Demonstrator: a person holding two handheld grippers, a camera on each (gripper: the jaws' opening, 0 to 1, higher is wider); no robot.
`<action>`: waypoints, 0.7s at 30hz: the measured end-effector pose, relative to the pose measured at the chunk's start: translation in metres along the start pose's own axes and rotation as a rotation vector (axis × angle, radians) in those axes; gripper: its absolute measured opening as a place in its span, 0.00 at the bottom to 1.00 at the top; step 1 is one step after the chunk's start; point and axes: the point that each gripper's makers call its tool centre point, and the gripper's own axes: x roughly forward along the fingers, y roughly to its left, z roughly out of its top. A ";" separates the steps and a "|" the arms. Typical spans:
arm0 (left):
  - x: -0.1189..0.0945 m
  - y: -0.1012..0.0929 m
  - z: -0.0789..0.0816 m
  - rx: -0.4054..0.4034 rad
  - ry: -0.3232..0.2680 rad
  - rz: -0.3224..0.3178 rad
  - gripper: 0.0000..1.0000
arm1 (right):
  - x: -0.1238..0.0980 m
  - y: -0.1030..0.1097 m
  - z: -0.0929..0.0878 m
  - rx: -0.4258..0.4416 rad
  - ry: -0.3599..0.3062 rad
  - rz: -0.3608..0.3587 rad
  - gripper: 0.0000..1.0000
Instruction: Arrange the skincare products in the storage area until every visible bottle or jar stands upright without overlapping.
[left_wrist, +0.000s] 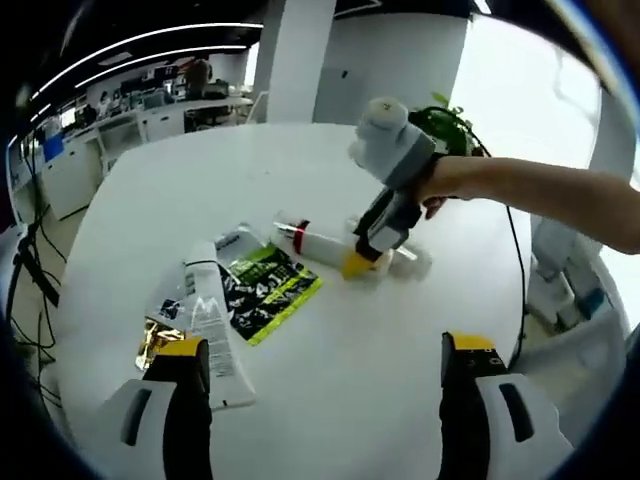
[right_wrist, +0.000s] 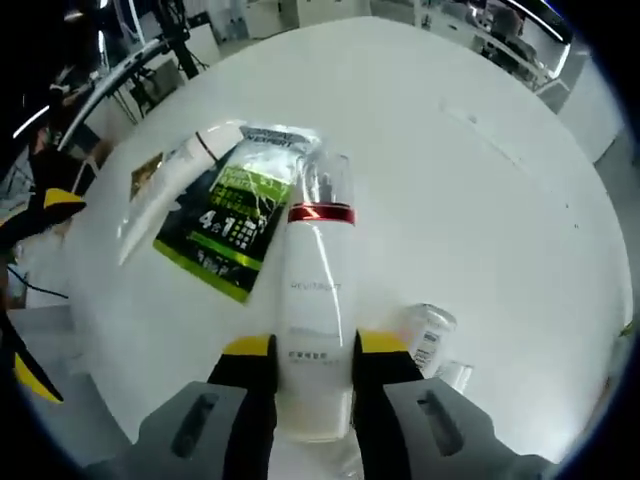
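— Fingers of the right gripper (right_wrist: 312, 375) are pinched on the white bottle (right_wrist: 316, 330), one yellow-tipped finger pressed to each side of its body near the base. See it?

— Yes. And the bottle itself?

— Lying on its side on the white table (right_wrist: 480, 180), running straight out from between those fingers, its red band and clear cap (right_wrist: 325, 185) at the far end. Past the cap tip lies a green-and-black sachet (right_wrist: 235, 225), the cap's end just reaching its edge.

— What about the other hand's tool?

— From the left gripper view, the left gripper (left_wrist: 325, 365) has its fingers spread wide, nothing between them, hovering above bare tabletop. Its left finger (left_wrist: 185, 375) sits just beside the lower end of a flat white tube (left_wrist: 215, 320); I cannot tell whether they touch.

— Anything else close to the pinching fingers?

— A small clear jar (right_wrist: 428, 335) with a printed label lies tipped over just to the right of the right finger, near but apart from the bottle. Beyond the sachet, farther out and leftward, the white tube and a gold foil packet (right_wrist: 147, 172) lie flat.

— And from the left gripper view?

— The right gripper (left_wrist: 375, 245), held by a person's hand (left_wrist: 450, 180), comes down onto the bottle (left_wrist: 315, 242) well ahead of the spread fingers.
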 end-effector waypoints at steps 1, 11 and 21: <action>0.000 0.000 -0.001 -0.007 0.004 -0.010 0.90 | -0.001 0.002 -0.002 0.028 -0.007 0.022 0.28; 0.001 -0.013 0.005 -0.090 -0.050 -0.090 0.89 | -0.009 0.026 -0.017 0.189 -0.039 0.176 0.27; 0.003 -0.026 -0.003 -0.151 -0.044 -0.143 0.87 | -0.015 0.046 -0.031 0.403 -0.134 0.372 0.27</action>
